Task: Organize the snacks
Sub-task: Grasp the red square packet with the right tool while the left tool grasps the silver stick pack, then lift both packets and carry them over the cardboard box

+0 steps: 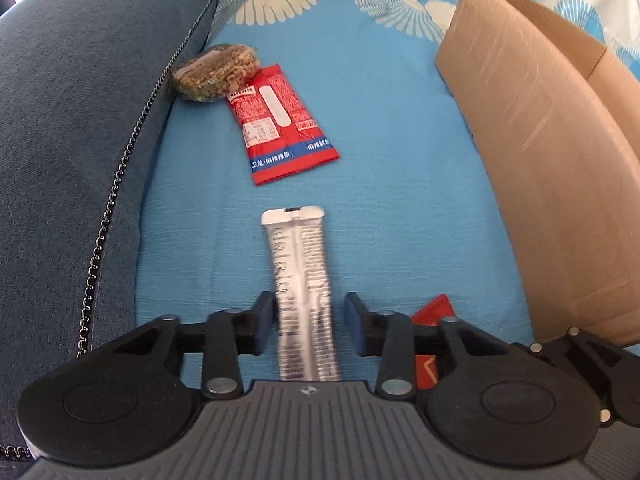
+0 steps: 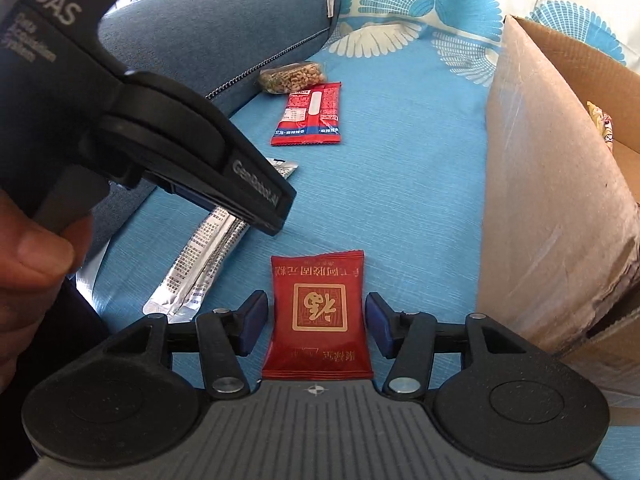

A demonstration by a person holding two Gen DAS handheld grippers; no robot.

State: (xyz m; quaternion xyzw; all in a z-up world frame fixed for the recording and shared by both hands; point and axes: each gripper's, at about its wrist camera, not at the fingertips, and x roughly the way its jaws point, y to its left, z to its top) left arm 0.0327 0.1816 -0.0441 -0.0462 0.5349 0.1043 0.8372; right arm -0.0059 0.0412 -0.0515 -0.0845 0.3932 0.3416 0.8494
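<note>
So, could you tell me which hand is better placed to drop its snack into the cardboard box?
Probably the right gripper: its dark red packet lies beside the cardboard box.

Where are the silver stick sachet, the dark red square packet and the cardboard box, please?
silver stick sachet [image 1: 298, 264], left wrist view, upper half.
dark red square packet [image 2: 319, 312], right wrist view, gold emblem.
cardboard box [image 2: 536, 208], right wrist view, near side wall.

A dark red foil snack packet [image 2: 319, 316] lies on the blue patterned bedsheet [image 2: 400, 184] between the right gripper's [image 2: 316, 322] parted blue pads, untouched; a brown cardboard box [image 2: 540, 208] stands right.

Open blue sheet [image 1: 380, 120] runs between cushion [image 1: 80, 120] and cardboard box [image 1: 540, 140].
</note>
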